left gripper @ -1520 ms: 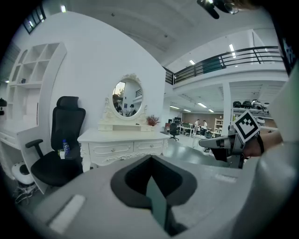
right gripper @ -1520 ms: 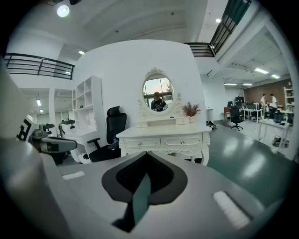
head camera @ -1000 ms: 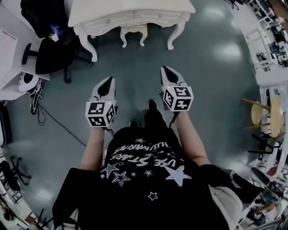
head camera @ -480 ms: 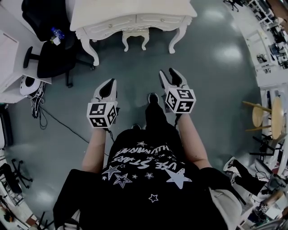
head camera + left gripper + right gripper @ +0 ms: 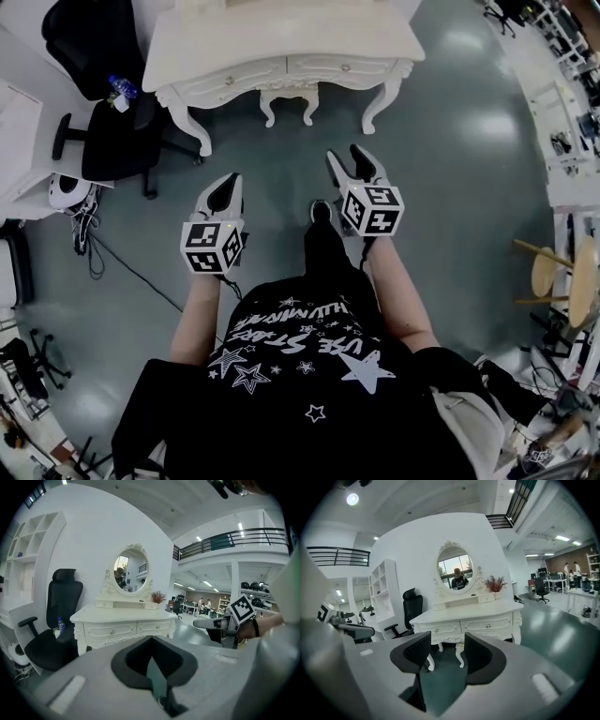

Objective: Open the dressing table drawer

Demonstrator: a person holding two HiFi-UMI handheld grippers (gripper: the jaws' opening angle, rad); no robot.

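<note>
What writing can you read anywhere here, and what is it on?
"USE STARS": printed on the person's black shirt, seen upside down.
Second shirt line: too warped to read.
Left cube, right cube: black-and-white square patterns, no words.
Bottle label: too small to read.

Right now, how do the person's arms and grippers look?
The left gripper and right gripper have light grey pointed shells, black inner pads and a white cube with black square markers. Black T-shirt with white stars; forearms uncovered.

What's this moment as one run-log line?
white carved dressing table: drawers shut, untouched | left gripper: shut, empty | right gripper: jaws just opened, empty
</note>
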